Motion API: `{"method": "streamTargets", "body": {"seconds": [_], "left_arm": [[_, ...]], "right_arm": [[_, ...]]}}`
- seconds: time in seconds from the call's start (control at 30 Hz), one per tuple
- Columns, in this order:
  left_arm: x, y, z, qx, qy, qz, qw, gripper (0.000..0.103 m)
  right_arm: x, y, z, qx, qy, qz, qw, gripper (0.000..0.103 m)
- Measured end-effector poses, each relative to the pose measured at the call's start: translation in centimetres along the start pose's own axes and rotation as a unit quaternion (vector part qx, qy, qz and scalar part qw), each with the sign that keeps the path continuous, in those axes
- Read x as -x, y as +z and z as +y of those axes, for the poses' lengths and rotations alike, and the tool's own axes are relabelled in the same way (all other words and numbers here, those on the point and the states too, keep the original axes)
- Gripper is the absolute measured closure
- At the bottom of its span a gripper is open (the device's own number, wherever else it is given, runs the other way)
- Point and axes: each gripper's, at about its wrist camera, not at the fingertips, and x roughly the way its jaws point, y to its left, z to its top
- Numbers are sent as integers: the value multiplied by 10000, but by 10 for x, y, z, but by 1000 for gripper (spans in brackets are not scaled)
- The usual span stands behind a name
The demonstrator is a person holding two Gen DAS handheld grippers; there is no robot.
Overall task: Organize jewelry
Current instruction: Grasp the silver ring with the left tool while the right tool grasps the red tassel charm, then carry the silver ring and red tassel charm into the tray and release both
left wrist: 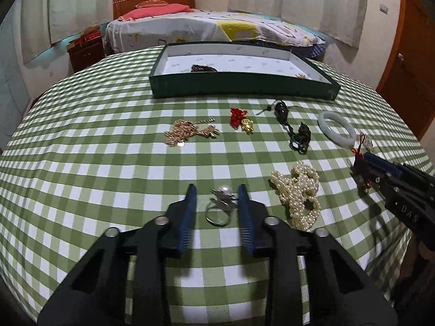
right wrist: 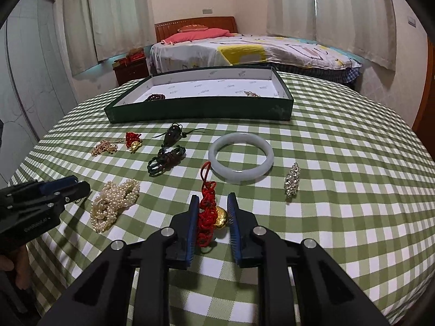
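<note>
My left gripper [left wrist: 216, 190] is open, its jaws on either side of a silver pearl ring [left wrist: 221, 203] on the checked cloth. My right gripper [right wrist: 212, 199] is open around a red knotted charm with a gold bead [right wrist: 209, 217]; it also shows in the left wrist view [left wrist: 363, 167]. A green box tray [left wrist: 244, 87] at the back holds a dark bead bracelet [left wrist: 204, 68] and a small gold piece [left wrist: 301, 76]. A pearl necklace [left wrist: 299, 193], a gold chain [left wrist: 187, 131], a jade bangle [right wrist: 240, 157] and a dark corded pendant [right wrist: 168, 152] lie loose.
A second red and gold charm [left wrist: 242, 122] and a silver brooch [right wrist: 291, 179] also lie on the cloth. The round table's edge [right wrist: 394, 285] falls off close on the right. A bed [right wrist: 244, 49] stands behind the table.
</note>
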Motion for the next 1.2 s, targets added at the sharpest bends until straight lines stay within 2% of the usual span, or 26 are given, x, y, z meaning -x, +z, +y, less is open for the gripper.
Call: {"method": "streamTargets", "body": {"seconds": [0.27, 0.7, 0.97, 1.2], "left_arm": [[1, -1, -5, -97, -58, -21, 9999, 82], [13, 3, -1, -35, -45, -232, 9997, 82], [22, 21, 3, 94, -131, -444, 9989, 82], [21, 48, 6, 242, -233, -533, 9980, 82]], "right_arm": [[2, -1, -2, -32, 37, -39, 10000, 81], [5, 0, 2, 5, 22, -93, 10000, 81], [13, 13, 6, 53, 52, -241, 9997, 81], [17, 43, 8, 84, 94, -458, 9989, 81]]}}
